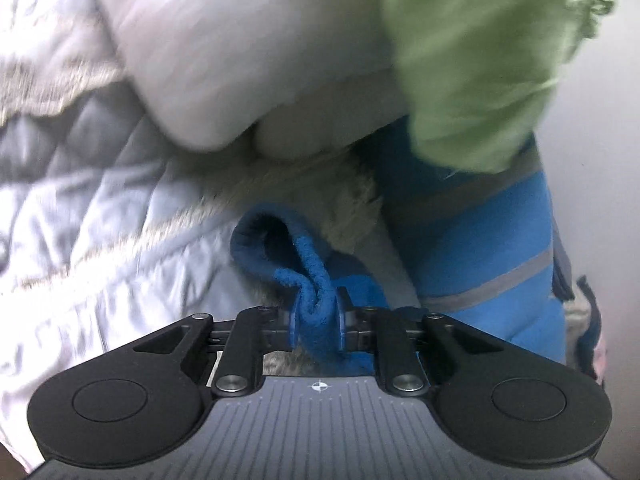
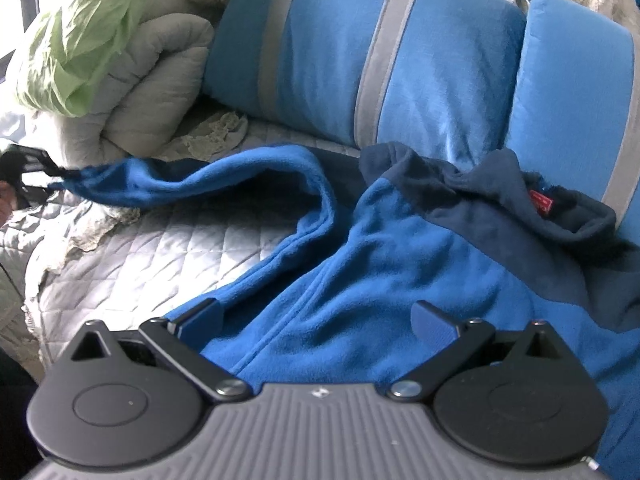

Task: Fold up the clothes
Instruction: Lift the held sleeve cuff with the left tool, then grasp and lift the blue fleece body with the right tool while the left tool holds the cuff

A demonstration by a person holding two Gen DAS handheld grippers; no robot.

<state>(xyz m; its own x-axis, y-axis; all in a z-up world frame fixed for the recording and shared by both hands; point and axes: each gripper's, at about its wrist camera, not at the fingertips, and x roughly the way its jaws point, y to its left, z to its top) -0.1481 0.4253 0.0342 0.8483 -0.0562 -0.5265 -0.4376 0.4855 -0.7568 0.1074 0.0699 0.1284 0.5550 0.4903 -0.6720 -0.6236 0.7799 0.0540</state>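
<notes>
Both grippers meet the blue fleece [image 2: 320, 280]: left [image 1: 316, 318] pinching, right [image 2: 320, 316] spread above.

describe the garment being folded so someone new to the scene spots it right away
On the quilted grey bedspread, in front of the blue pillows with grey stripes, lies a blue fleece jacket. Unlike the pillows, it has a navy collar with a small red tag, and the left gripper pinches its sleeve end.

left gripper [image 1: 316, 320]: black linkage arms, blue pads, silver screws, round black discs
right gripper [image 2: 316, 316]: the same build, blue pads
housings: grey, ribbed, each with a small white cross mark at the far edge
</notes>
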